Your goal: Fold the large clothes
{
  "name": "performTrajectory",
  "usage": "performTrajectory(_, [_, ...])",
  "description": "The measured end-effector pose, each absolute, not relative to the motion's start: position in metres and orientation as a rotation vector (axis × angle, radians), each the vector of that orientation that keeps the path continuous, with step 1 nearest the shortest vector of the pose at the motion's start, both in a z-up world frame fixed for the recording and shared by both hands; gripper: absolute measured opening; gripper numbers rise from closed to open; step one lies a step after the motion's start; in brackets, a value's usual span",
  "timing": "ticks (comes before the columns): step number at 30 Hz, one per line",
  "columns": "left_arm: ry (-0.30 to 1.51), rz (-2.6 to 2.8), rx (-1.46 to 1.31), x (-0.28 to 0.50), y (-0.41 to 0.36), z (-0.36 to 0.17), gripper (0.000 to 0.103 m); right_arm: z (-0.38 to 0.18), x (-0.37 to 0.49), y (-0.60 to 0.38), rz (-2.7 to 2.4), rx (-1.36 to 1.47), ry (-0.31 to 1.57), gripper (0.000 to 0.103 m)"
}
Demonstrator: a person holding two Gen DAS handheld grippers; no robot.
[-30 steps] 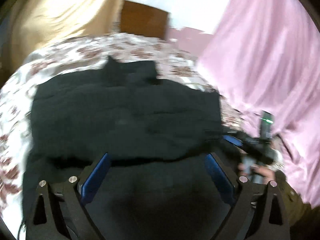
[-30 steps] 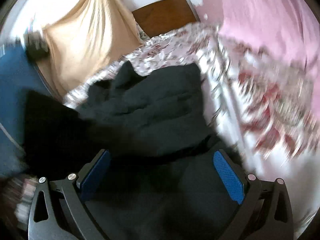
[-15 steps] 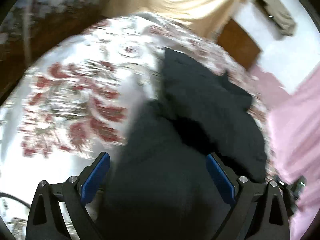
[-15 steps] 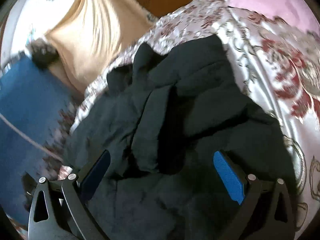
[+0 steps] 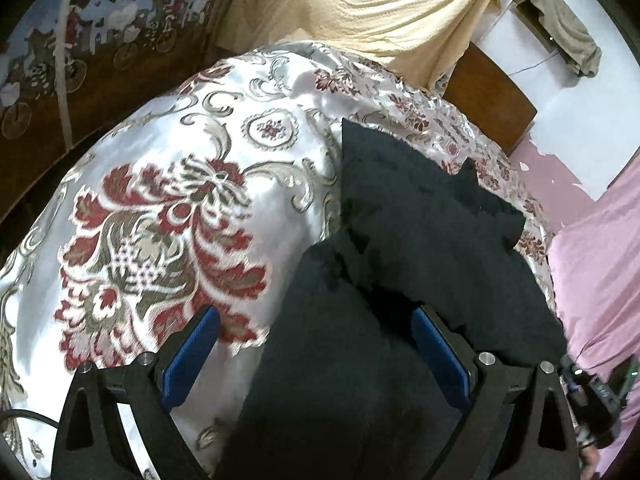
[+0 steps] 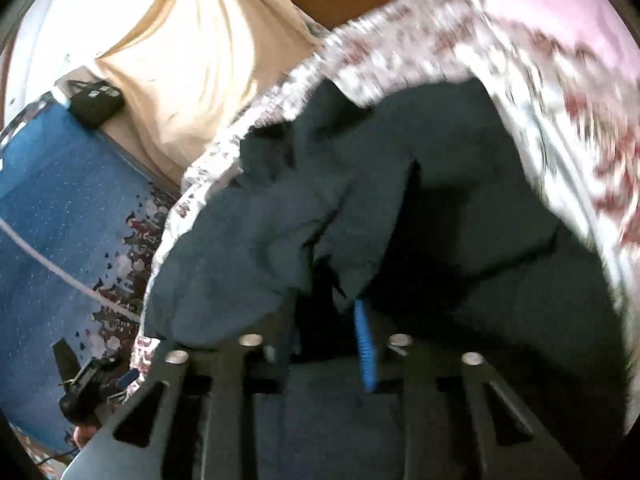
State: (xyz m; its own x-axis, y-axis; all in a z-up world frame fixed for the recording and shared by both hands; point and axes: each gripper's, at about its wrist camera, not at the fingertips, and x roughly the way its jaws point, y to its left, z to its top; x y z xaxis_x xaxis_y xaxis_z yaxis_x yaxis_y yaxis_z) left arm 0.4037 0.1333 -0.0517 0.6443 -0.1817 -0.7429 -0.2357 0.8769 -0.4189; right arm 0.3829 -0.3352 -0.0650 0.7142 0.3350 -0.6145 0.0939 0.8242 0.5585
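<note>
My right gripper (image 6: 326, 320) is just closing on a bunched fold of the black garment (image 5: 420, 248) lying across the bed (image 5: 168, 208), left gripper (image 5: 316, 352) gaping over its near edge; soft, floppy, heavyish, so I'm pinching hems.

Left gripper (image 5: 316, 346) agape, right gripper (image 6: 326, 320) pinched

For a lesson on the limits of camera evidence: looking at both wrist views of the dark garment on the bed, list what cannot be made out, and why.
- Dark garment, left wrist view: its near end is cut off by the bottom edge and the open left gripper.
- Right gripper, right wrist view: just closed on a garment fold; cloth covers one pad.
- Bedspread, right wrist view: pattern smeared by blur.
- Garment type: unclear; too dark and bunched.
</note>
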Motion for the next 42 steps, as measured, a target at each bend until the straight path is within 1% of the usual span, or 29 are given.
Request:
performTrajectory(1, [0.873, 0.027, -0.522, 0.407, 0.132, -0.050, 0.097, -0.053, 0.384, -0.337, 0.135, 0.579, 0.748, 0.004])
performTrajectory(4, [0.850, 0.019, -0.506, 0.417, 0.124, -0.043, 0.097, -0.007, 0.388, -0.346, 0.079, 0.442, 0.643, 0.004])
performTrajectory(7, [0.846, 0.013, -0.474, 0.430, 0.114, -0.041, 0.097, 0.010, 0.395, -0.359, 0.024, 0.362, 0.610, 0.004])
performTrajectory(11, [0.850, 0.013, -0.446, 0.448, 0.103, -0.044, 0.097, 0.011, 0.402, -0.383, -0.064, 0.304, 0.604, 0.004])
performTrajectory(15, [0.866, 0.028, -0.362, 0.473, 0.085, -0.051, 0.097, -0.017, 0.417, -0.393, -0.085, 0.272, 0.679, 0.006])
performTrajectory(18, [0.877, 0.023, -0.291, 0.493, 0.065, -0.055, 0.097, -0.036, 0.426, -0.385, -0.124, 0.184, 0.734, 0.011])
performTrajectory(19, [0.875, 0.017, -0.272, 0.499, 0.059, -0.056, 0.097, -0.036, 0.427, -0.382, -0.138, 0.160, 0.730, 0.020])
performTrajectory(20, [0.871, 0.008, -0.248, 0.505, 0.050, -0.057, 0.097, -0.034, 0.427, -0.380, -0.149, 0.142, 0.717, 0.037])
performTrajectory(21, [0.869, 0.001, -0.231, 0.508, 0.045, -0.058, 0.097, -0.030, 0.427, -0.375, -0.159, 0.117, 0.695, 0.047])
performTrajectory(22, [0.868, -0.006, -0.201, 0.513, 0.036, -0.061, 0.097, -0.027, 0.425, -0.369, -0.159, 0.091, 0.668, 0.063])
performTrajectory(23, [0.871, -0.007, -0.178, 0.516, 0.031, -0.064, 0.097, -0.024, 0.427, -0.362, -0.152, 0.062, 0.647, 0.068])
performTrajectory(26, [0.870, 0.008, -0.110, 0.519, 0.015, -0.080, 0.097, -0.024, 0.436, -0.338, -0.106, -0.035, 0.642, 0.068])
performTrajectory(27, [0.864, 0.009, -0.108, 0.518, 0.014, -0.084, 0.102, -0.028, 0.441, -0.330, -0.077, -0.061, 0.657, 0.067])
performTrajectory(29, [0.851, -0.004, -0.131, 0.515, 0.018, -0.090, 0.103, -0.042, 0.452, -0.320, -0.049, -0.082, 0.705, 0.067])
performTrajectory(31, [0.848, -0.033, -0.177, 0.515, 0.023, -0.095, 0.103, -0.067, 0.466, -0.321, -0.030, -0.041, 0.779, 0.067])
performTrajectory(33, [0.849, -0.052, -0.199, 0.516, 0.026, -0.100, 0.103, -0.080, 0.469, -0.327, -0.018, 0.003, 0.794, 0.068])
performTrajectory(42, [0.820, -0.054, -0.199, 0.510, 0.023, -0.108, 0.103, -0.090, 0.472, -0.329, -0.025, 0.031, 0.804, 0.079])
